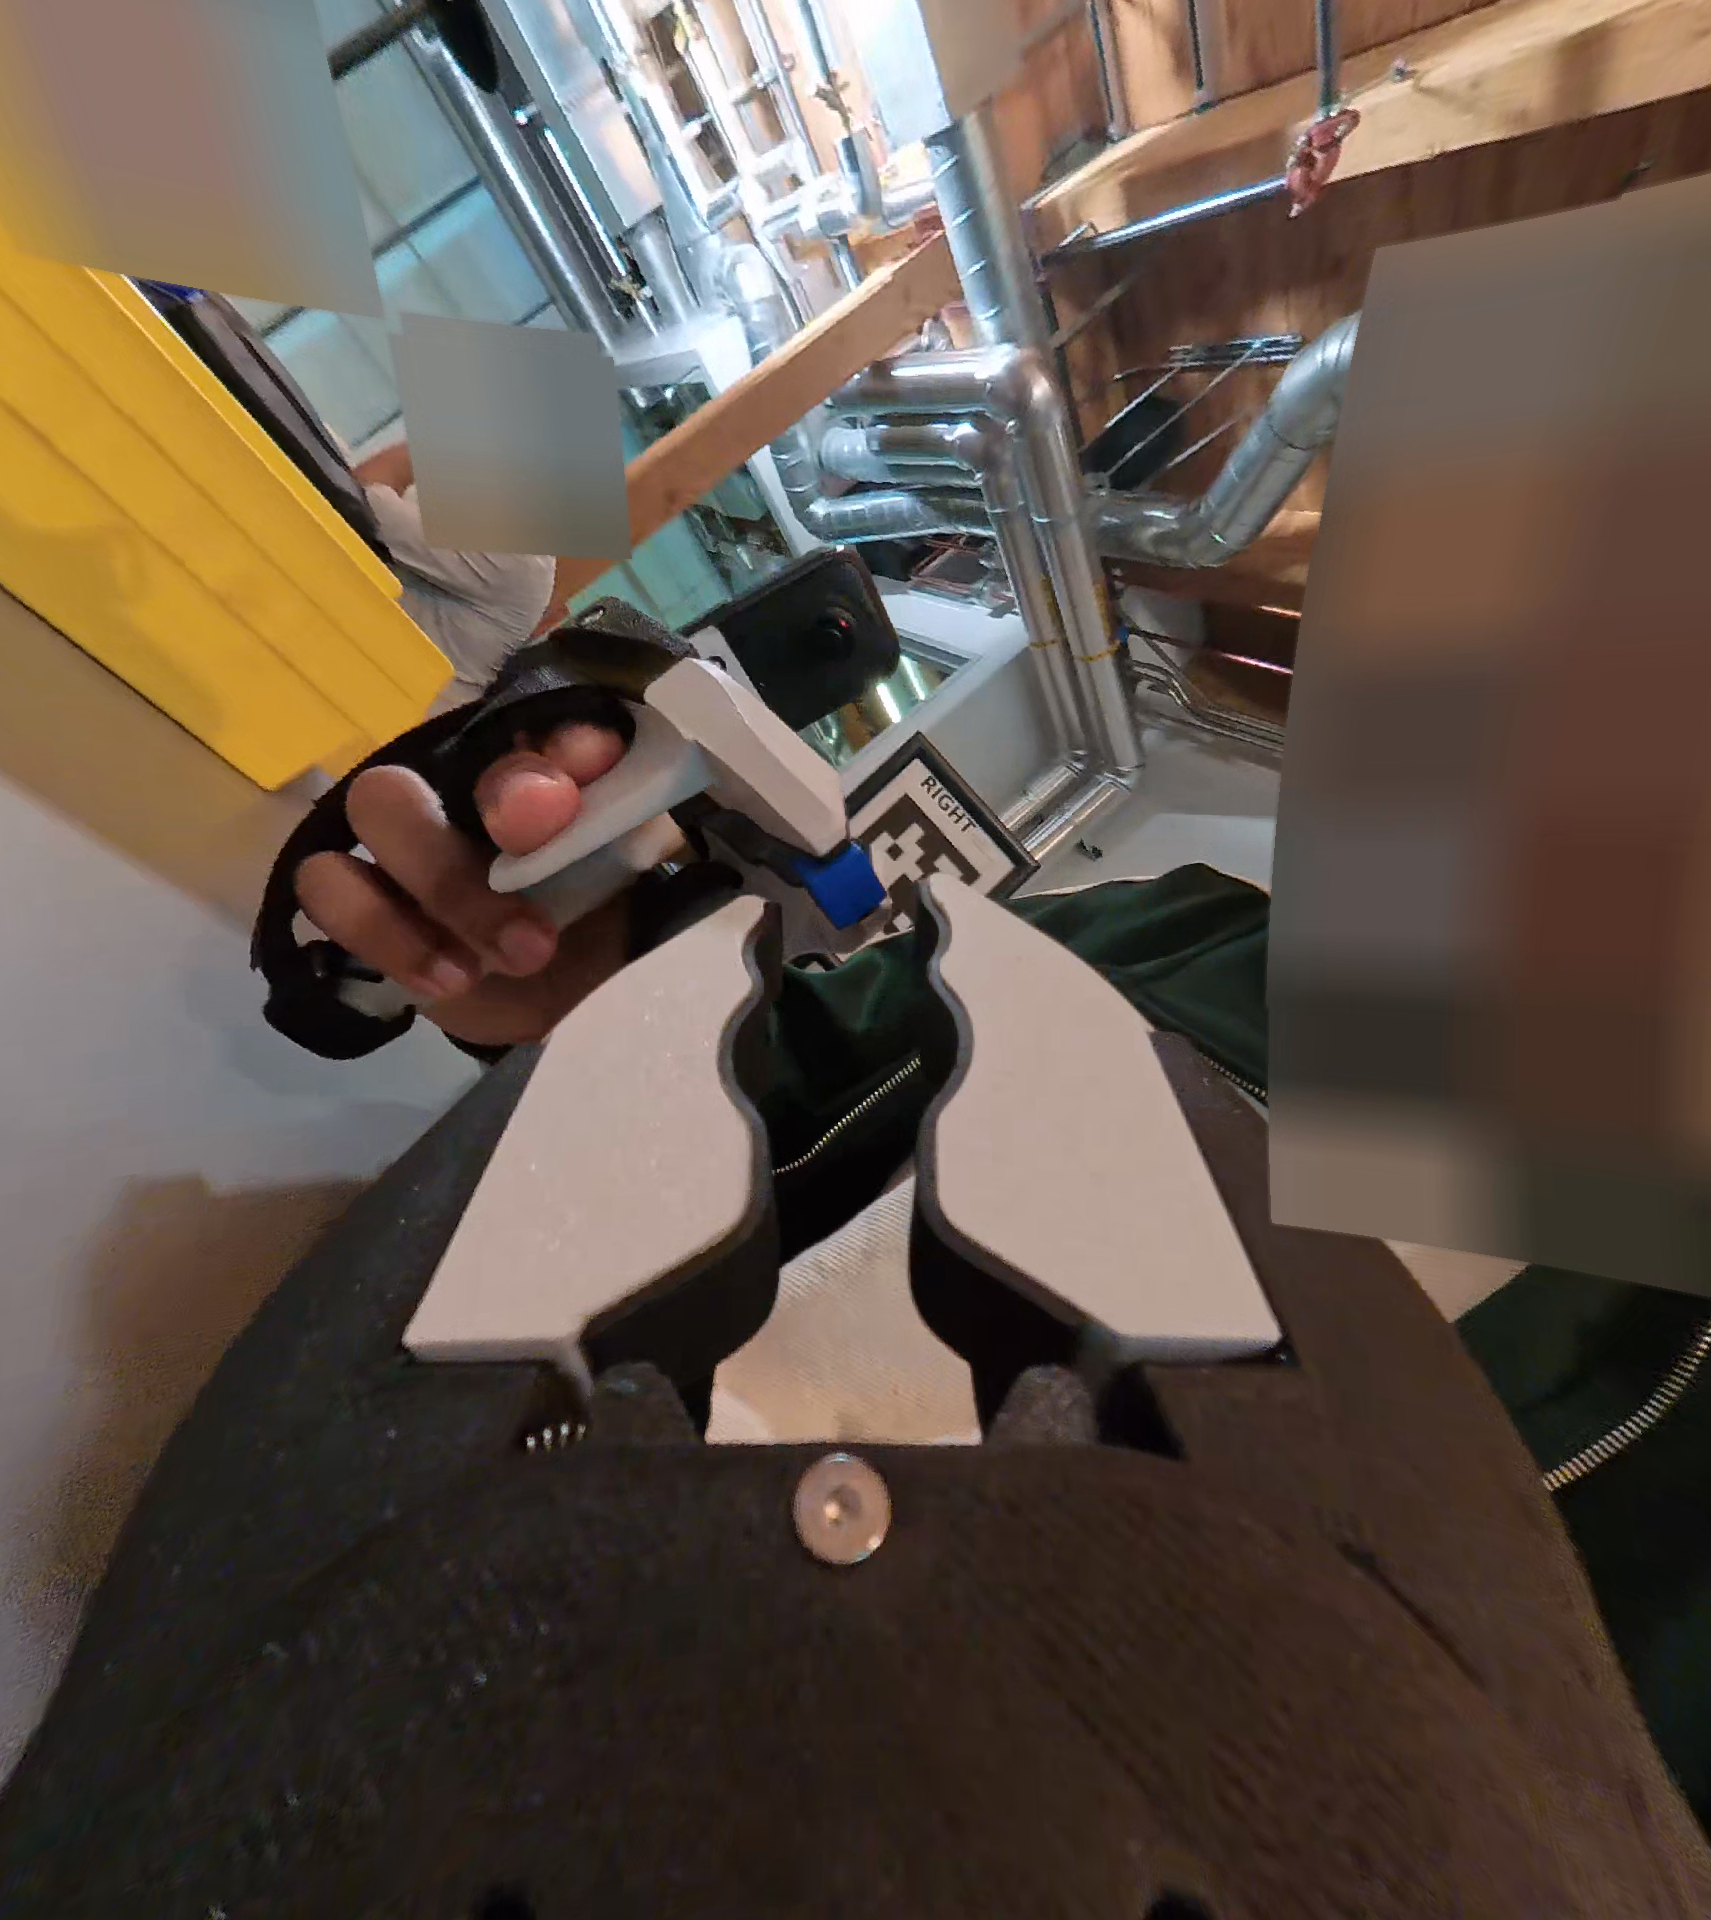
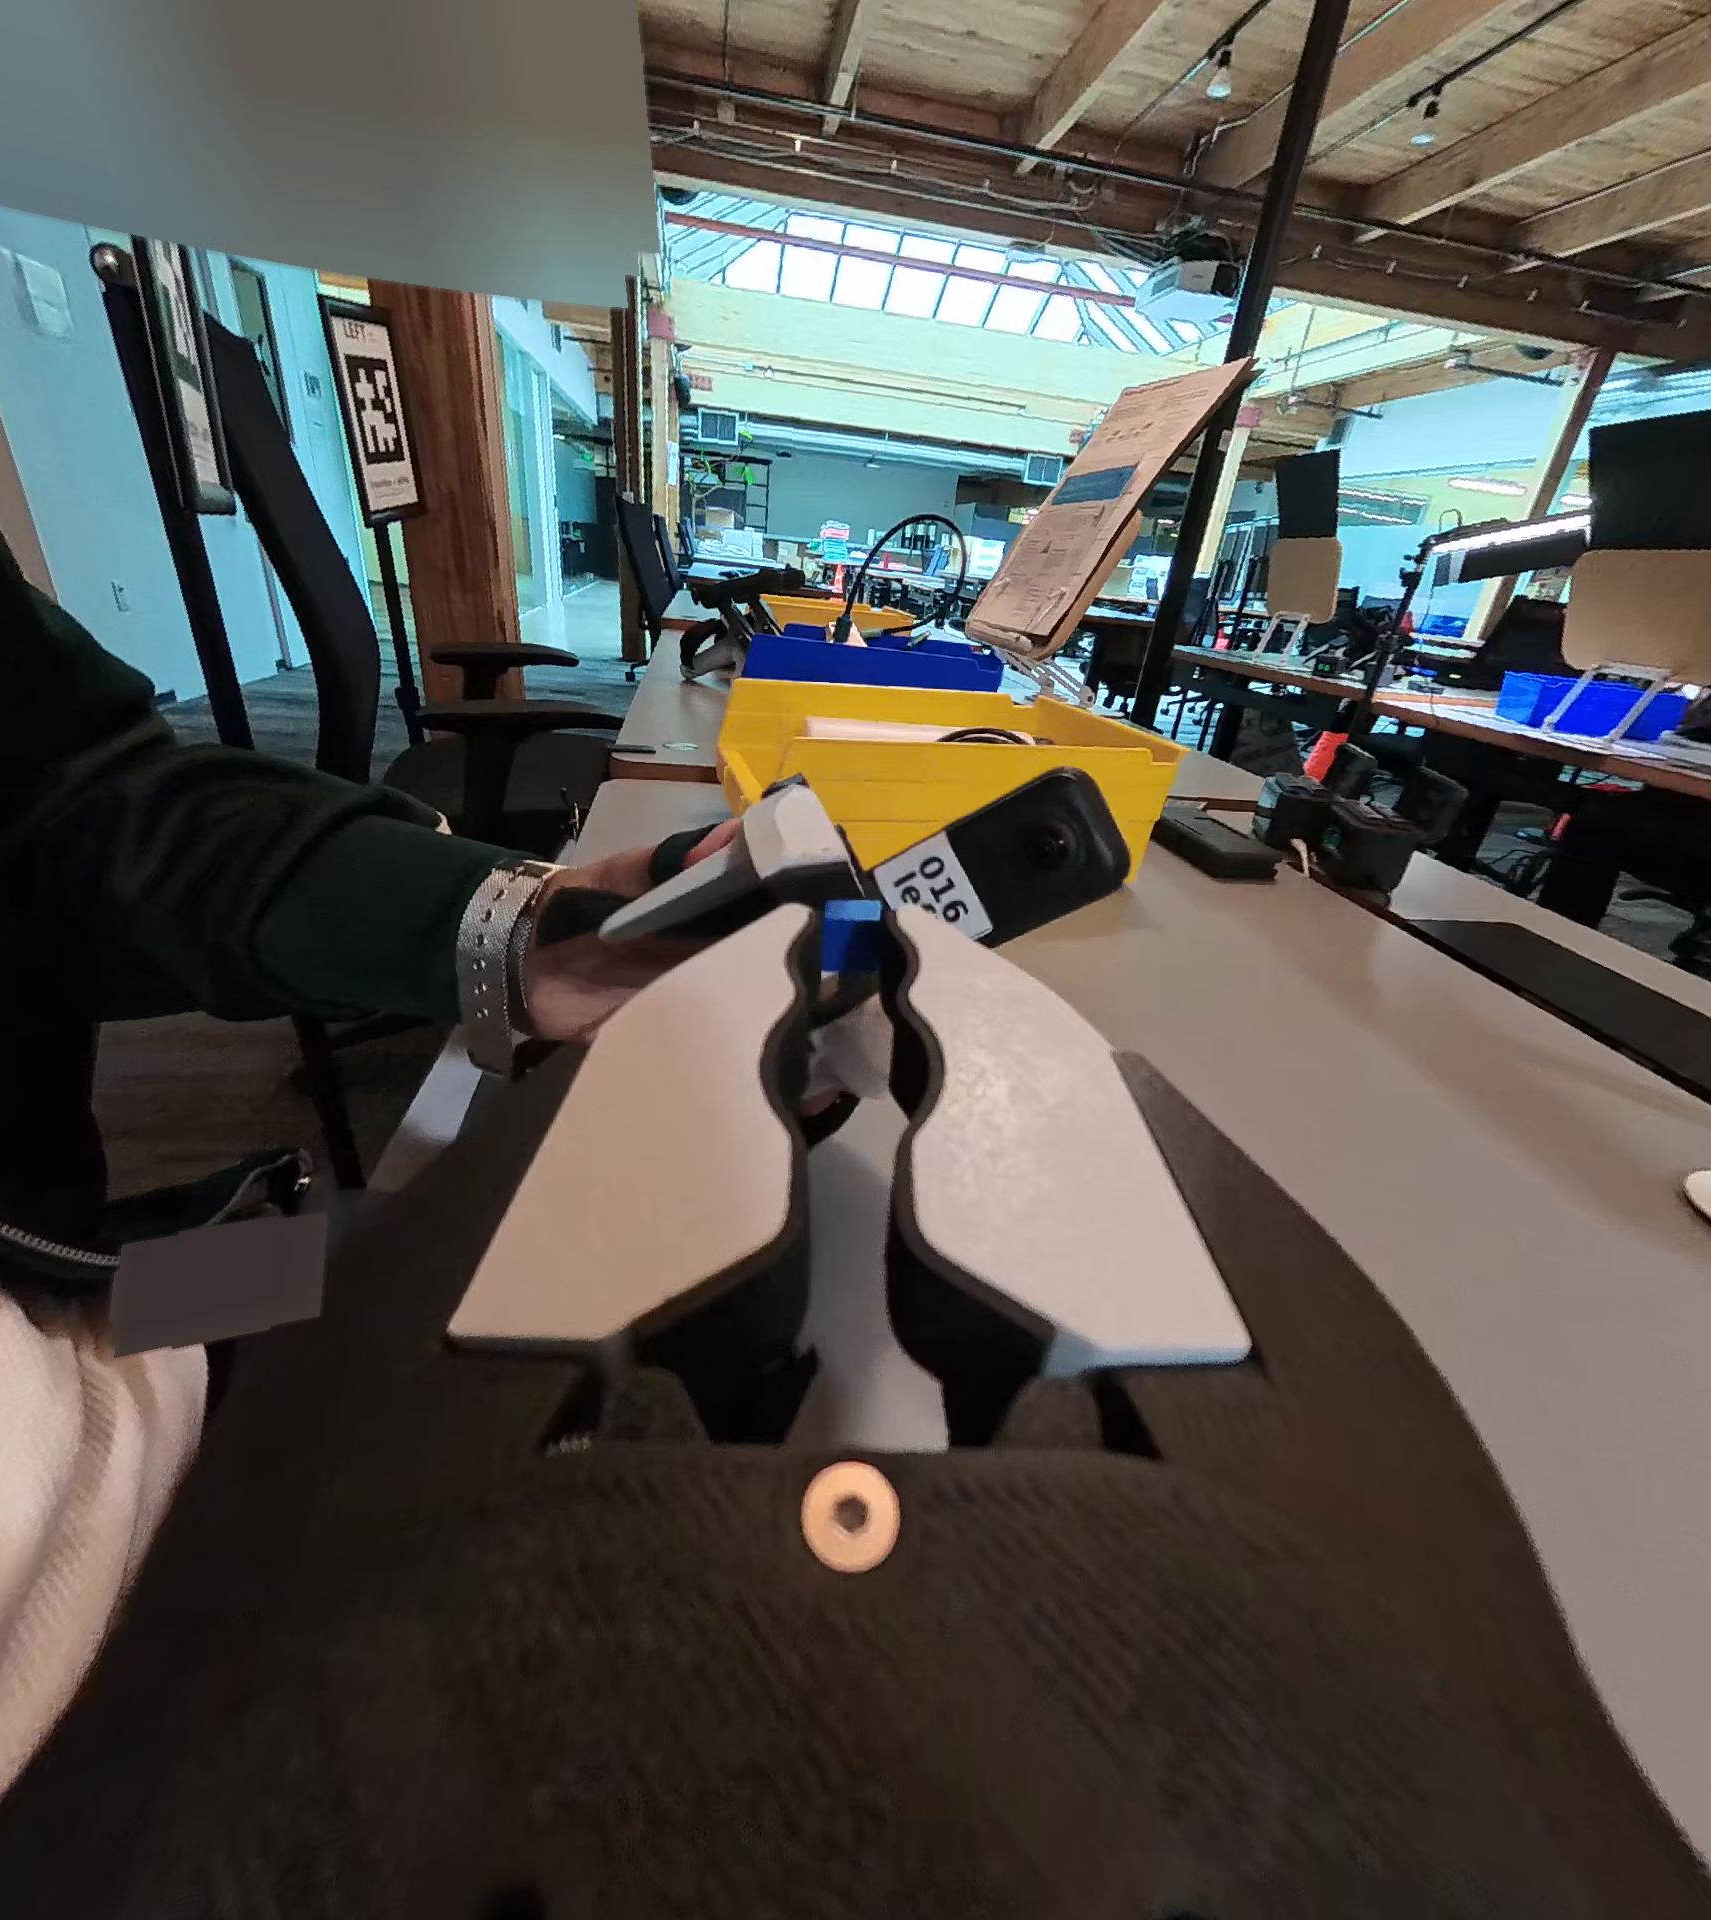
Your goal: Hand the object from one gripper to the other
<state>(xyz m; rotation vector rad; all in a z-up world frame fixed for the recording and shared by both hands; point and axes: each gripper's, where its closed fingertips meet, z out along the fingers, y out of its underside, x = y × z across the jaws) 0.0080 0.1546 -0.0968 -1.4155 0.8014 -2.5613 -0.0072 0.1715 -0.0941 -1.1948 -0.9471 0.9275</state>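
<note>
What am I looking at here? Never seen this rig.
No robot arm: a person holds a two-finger gripper in each hand, and each gripper has a camera looking along its jaws. One picture is from the left gripper, the other from the right gripper. Each view also shows the other gripper farther off. Between them is a small blue block. The right jaws appear closed on it, while the left jaws stand open around it. The grey table holds a yellow bin and a blue bin.
</note>
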